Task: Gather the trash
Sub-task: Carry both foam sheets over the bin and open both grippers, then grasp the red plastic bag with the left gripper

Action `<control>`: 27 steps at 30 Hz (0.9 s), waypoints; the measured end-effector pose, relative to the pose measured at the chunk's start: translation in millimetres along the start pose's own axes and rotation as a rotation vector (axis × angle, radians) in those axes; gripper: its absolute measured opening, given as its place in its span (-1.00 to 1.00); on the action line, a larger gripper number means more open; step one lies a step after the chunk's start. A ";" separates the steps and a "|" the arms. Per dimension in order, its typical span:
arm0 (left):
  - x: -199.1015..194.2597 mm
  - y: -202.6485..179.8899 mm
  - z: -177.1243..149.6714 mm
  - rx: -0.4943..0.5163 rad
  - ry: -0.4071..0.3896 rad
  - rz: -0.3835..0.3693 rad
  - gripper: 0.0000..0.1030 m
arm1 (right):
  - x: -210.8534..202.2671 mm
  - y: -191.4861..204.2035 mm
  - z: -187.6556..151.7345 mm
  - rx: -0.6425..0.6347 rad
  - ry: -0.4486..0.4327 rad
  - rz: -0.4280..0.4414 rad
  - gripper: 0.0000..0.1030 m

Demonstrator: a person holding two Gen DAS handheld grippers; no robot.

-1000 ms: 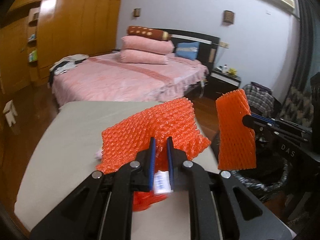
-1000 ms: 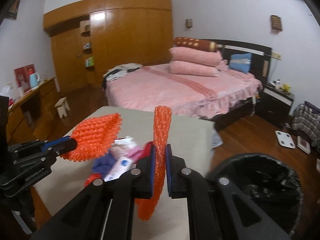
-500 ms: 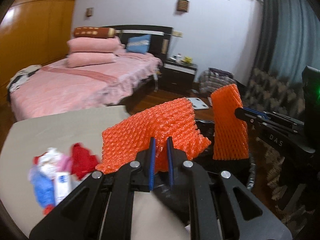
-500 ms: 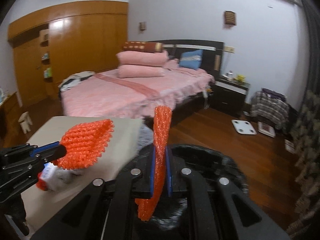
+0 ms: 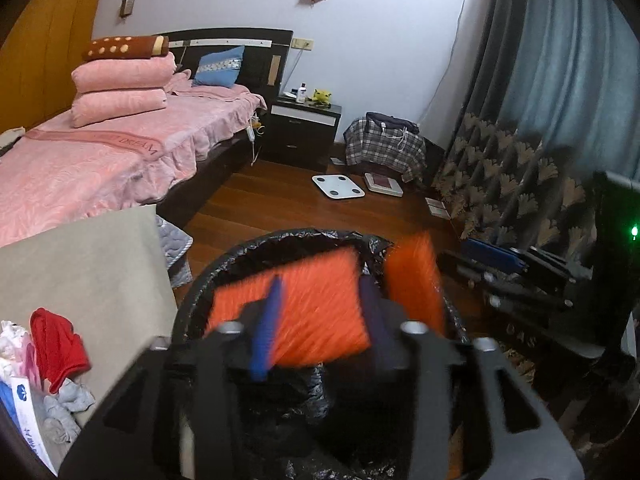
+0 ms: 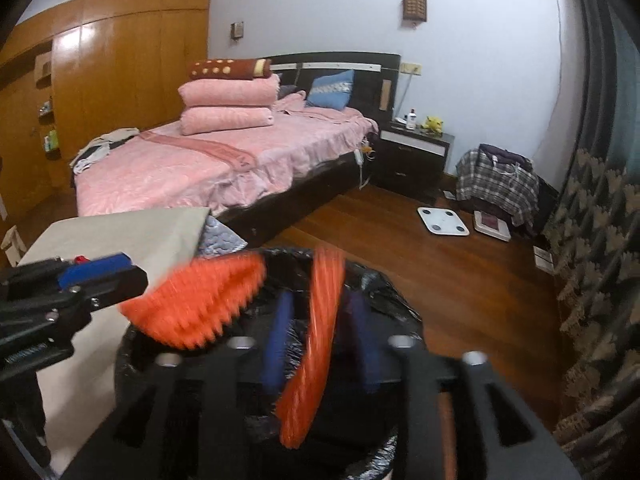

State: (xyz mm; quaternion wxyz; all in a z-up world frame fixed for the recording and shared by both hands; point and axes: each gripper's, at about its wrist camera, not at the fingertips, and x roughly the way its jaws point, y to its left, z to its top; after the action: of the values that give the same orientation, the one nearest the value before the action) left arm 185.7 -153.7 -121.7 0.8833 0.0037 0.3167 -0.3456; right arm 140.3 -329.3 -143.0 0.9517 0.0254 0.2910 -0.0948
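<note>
Where a second ago both tongs were pinched on orange foam nets above the bench (image 5: 92, 264), they now hang over the black-lined bin (image 5: 224, 256).
- Left tongs (image 5: 320, 320): blue-padded jaws opening, pads clear of the wide foam net (image 5: 320, 312); net a ribbed, spiky mesh sheet, blurred, over the bin's mouth.
- Right tongs (image 6: 320, 340): jaws opening likewise; narrow foam net (image 6: 316, 344), a twisted tube of mesh, loose between the pads, its lower end inside the bin.
- Bin: round, with a crinkled glossy liner.
- Bench, left of the bin: matte beige top carrying a crumpled trash pile (image 5: 44, 368) of red, white and grey scraps.
</note>
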 end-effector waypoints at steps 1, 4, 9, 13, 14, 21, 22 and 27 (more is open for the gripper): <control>-2.2 1.9 -0.1 -0.002 -0.003 0.003 0.00 | -1.6 -2.3 -1.2 0.008 -0.004 -0.004 0.07; -15.9 8.5 -1.9 0.002 -0.017 0.040 0.31 | -8.8 -2.3 -3.8 0.021 -0.023 -0.010 0.55; -56.7 30.2 -13.4 0.001 -0.054 0.161 0.72 | -22.1 11.0 -1.4 0.045 -0.055 0.024 0.88; -90.9 51.3 -24.9 -0.039 -0.073 0.238 0.75 | -25.9 37.0 0.9 0.042 -0.059 0.080 0.88; -101.5 56.8 -29.0 -0.047 -0.082 0.262 0.75 | -26.9 46.3 1.3 0.032 -0.061 0.094 0.88; -164.1 93.0 -57.7 -0.102 -0.116 0.420 0.75 | -31.9 112.6 -2.7 -0.036 -0.065 0.187 0.88; -169.1 95.9 -61.7 -0.110 -0.116 0.436 0.75 | -32.3 123.2 -4.8 -0.046 -0.062 0.202 0.88; -198.2 122.0 -88.3 -0.162 -0.105 0.513 0.75 | -35.7 162.8 -17.0 -0.084 -0.063 0.253 0.88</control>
State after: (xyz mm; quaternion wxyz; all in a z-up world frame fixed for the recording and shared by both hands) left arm 100.2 79.6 -106.7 0.9547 -0.0047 0.2857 -0.0837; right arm 133.7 -161.9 -138.2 0.9649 0.0189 0.2593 0.0373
